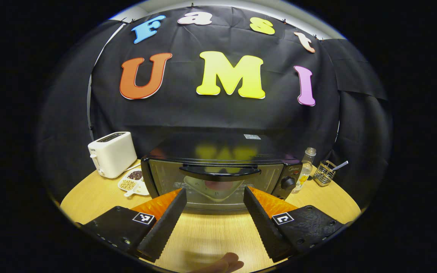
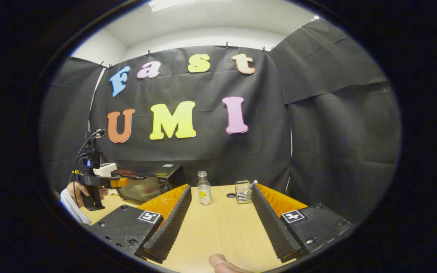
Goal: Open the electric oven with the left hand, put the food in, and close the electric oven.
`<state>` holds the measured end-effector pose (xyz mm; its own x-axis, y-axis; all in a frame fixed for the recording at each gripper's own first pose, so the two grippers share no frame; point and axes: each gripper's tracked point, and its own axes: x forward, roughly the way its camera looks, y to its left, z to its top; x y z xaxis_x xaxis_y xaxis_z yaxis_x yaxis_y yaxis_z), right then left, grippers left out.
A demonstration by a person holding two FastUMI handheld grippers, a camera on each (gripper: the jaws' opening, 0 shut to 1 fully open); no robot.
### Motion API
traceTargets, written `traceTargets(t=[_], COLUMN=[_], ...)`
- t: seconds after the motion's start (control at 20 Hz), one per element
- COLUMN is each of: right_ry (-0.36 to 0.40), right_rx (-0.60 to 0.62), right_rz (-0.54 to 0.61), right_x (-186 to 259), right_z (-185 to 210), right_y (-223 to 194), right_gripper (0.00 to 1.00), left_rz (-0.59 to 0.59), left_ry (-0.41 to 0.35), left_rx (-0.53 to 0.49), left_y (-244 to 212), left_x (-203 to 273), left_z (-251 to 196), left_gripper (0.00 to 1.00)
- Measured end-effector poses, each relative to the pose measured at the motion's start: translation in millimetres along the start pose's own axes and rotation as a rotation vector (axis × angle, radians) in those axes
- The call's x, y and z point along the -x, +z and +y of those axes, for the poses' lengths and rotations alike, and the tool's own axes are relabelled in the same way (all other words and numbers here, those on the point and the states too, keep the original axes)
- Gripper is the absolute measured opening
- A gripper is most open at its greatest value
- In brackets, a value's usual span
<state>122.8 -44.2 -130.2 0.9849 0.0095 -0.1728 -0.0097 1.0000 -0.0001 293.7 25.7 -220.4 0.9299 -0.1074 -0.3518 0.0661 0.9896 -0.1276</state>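
Your left gripper (image 1: 214, 206) hangs spread wide and empty in front of the oven (image 1: 218, 172), its door shut, a plate of food (image 1: 214, 187) already visible behind the glass. The handle (image 1: 220, 173) sits just above and between your fingers, not yet touched. If the food counts as loaded, nothing seems left but backing away; if you must open it, rise slightly, centre on the handle, clamp both fingers around it rather than hooking one, then pull out and down along the door's arc.

The table (image 1: 211, 235) in front of the oven lies bare, giving the door room to drop. Mind the dish (image 1: 132, 181) of beans and the toaster (image 1: 112, 153) to the oven's left, and the bottle (image 1: 305, 170) and wire holder (image 1: 324, 173) to its right.

Your right gripper (image 2: 220, 222), also spread and empty, waits off to the right over open tabletop, facing the bottle.
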Motion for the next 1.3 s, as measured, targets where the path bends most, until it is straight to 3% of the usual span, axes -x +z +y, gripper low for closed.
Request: traceTargets(t=[0.3,0.45,0.65,0.7,0.85,0.9,0.95,1.15,1.3], right_ry=[0.018,0.013,0.046,0.048,0.033,0.030,0.032,0.032,0.038], right_rx=[-0.019,-0.004,0.003,0.010,0.022,0.028,0.036,0.060,0.067], right_rz=[-0.020,-0.039,-0.074,-0.078,-0.091,-0.094,-0.100,-0.126,-0.143], right_x=[26.5,44.4,79.4,87.1,110.7,117.5,124.7,143.7,153.1], right_z=[13.4,20.9,46.9,50.6,58.8,62.1,66.6,83.6,98.3], right_y=[11.0,20.3,38.7,40.5,55.9,60.0,64.2,77.9,82.7], right_gripper=[0.96,1.00,1.00,0.96,1.00,0.96,0.96,0.96,1.00], left_rz=[-0.091,-0.128,-0.212,-0.231,-0.277,-0.287,-0.300,-0.316,-0.343], left_ry=[0.008,-0.022,0.017,0.034,0.091,0.099,0.094,0.017,0.052], left_rx=[-0.024,-0.028,-0.059,-0.076,-0.130,-0.120,-0.094,0.021,-0.009], left_y=[30.4,47.2,73.2,79.1,88.9,87.1,85.5,68.3,68.7], left_x=[75.1,133.2,221.0,242.5,301.7,318.3,333.6,368.2,374.5], left_z=[-9.6,-25.9,-32.2,-32.2,-31.5,-33.3,-38.3,-52.8,-29.6], left_gripper=[0.96,0.96,0.96,0.96,0.96,1.00,0.96,0.96,0.96])
